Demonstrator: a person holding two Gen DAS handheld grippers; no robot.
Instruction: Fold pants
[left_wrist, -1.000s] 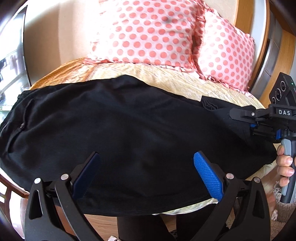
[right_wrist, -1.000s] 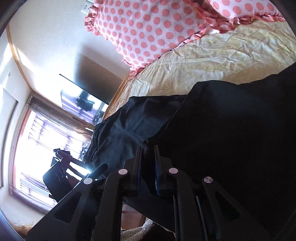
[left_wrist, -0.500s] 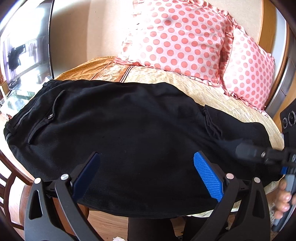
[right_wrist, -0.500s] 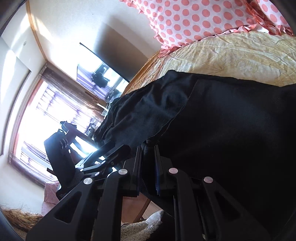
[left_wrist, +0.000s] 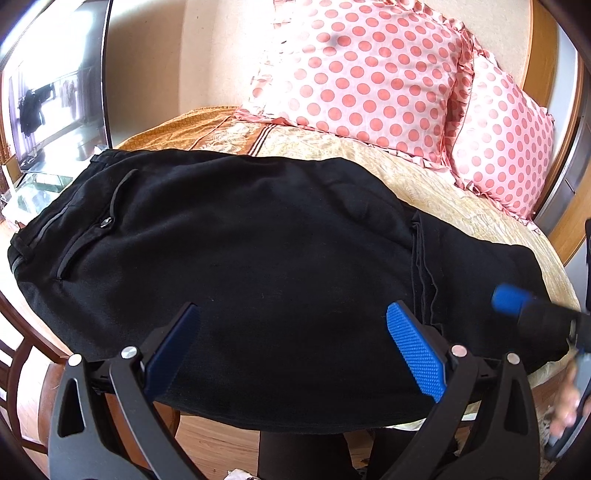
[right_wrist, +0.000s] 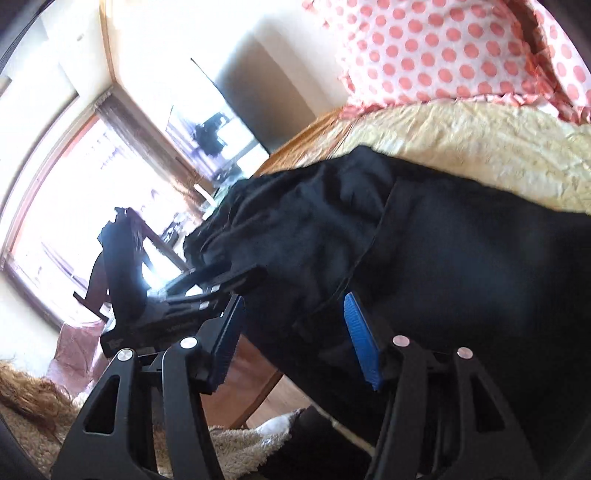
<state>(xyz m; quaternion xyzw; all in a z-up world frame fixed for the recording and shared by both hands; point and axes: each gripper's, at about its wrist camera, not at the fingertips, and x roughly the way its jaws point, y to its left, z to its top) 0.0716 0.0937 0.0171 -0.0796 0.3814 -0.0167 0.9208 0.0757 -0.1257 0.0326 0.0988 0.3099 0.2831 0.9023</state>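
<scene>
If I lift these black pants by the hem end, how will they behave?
Likely floppy: the black pants drape over the bed edge. The stacked hem layers may slide apart if pinched singly. Probably light, though the waistband end should drag.

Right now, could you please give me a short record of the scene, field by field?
surface: bed with yellowish cover
garment: black pants, spread flat, waistband toward the TV
fold state: leg end lies folded over at the right
pillows: two polka-dot pillows by the wall
left gripper: open, above the near edge of the pants
right gripper: open, holding nothing, at the folded leg end
</scene>
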